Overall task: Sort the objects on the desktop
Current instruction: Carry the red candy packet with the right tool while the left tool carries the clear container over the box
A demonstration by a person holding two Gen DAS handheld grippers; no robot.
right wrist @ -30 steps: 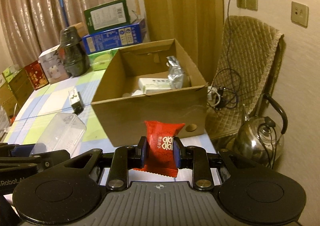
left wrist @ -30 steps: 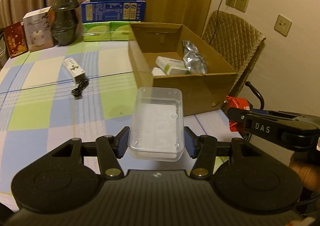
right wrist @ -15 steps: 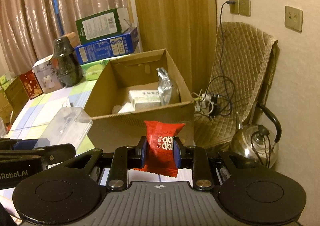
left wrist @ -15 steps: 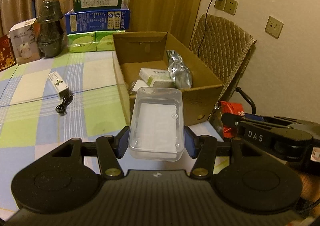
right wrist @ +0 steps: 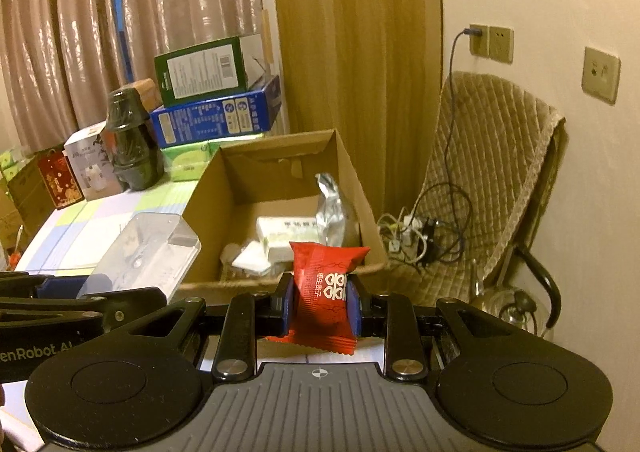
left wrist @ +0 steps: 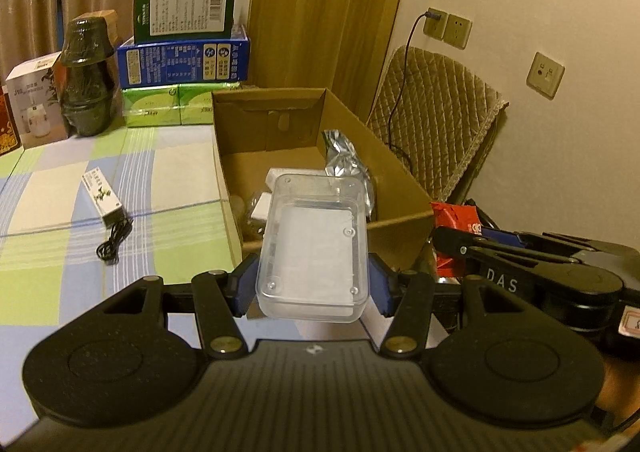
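My left gripper [left wrist: 312,284] is shut on a clear plastic box [left wrist: 314,244] and holds it in the air over the near edge of an open cardboard box [left wrist: 404,180]. My right gripper [right wrist: 320,304] is shut on a red snack packet [right wrist: 325,284] just before the cardboard box's near wall [right wrist: 208,208]; the packet also shows in the left wrist view [left wrist: 456,216]. The clear box shows at the left of the right wrist view [right wrist: 144,252]. Inside the cardboard box lie a silver foil bag [right wrist: 334,208] and a white-green carton [right wrist: 286,232].
On the checked tablecloth [left wrist: 80,236] lie a small white box [left wrist: 102,198] and a black cable [left wrist: 114,242]. Stacked boxes [left wrist: 184,56] and a dark jar [left wrist: 86,80] stand at the back. A quilted chair [right wrist: 492,180], cables and a kettle [right wrist: 508,308] are at the right.
Both grippers have moved forward and up towards the cardboard box with their loads still held. The clear box now hangs over the box's near edge.
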